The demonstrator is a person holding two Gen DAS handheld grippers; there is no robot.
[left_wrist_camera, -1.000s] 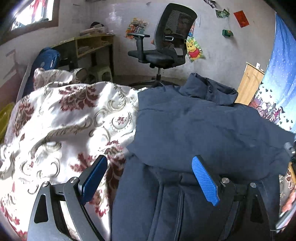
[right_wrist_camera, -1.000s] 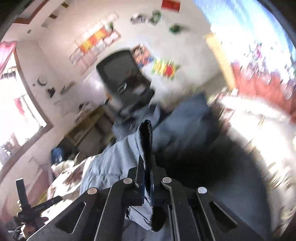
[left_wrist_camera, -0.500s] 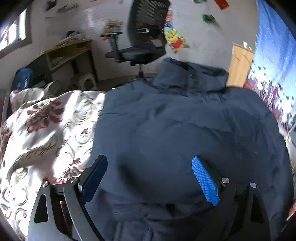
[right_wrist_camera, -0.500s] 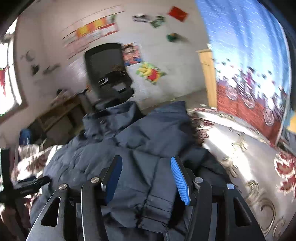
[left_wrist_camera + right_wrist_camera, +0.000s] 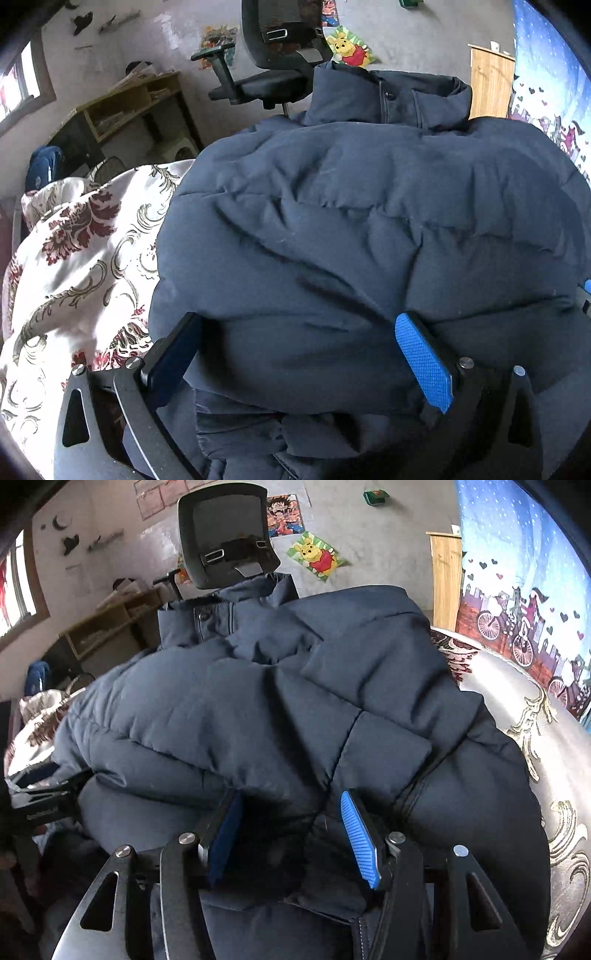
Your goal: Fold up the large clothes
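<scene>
A dark navy puffer jacket (image 5: 369, 229) lies on a bed, sleeves folded across its body, collar at the far end. It fills the right wrist view too (image 5: 280, 709). My left gripper (image 5: 295, 354) is open, its blue pads straddling the near folded edge of the jacket without closing on it. My right gripper (image 5: 291, 834) is open, its pads on either side of a fold of the jacket's near edge. The left gripper shows at the left edge of the right wrist view (image 5: 40, 797).
A white bedspread with red and gold flowers (image 5: 81, 258) covers the bed to the left and right (image 5: 546, 738). A black office chair (image 5: 280, 48) stands beyond the bed's far end. A wooden desk (image 5: 129, 107) is far left, a wooden cabinet (image 5: 487, 85) far right.
My right gripper let go of the jacket fold it held and opened. Both grippers moved forward and down over the jacket, which now lies folded flat.
</scene>
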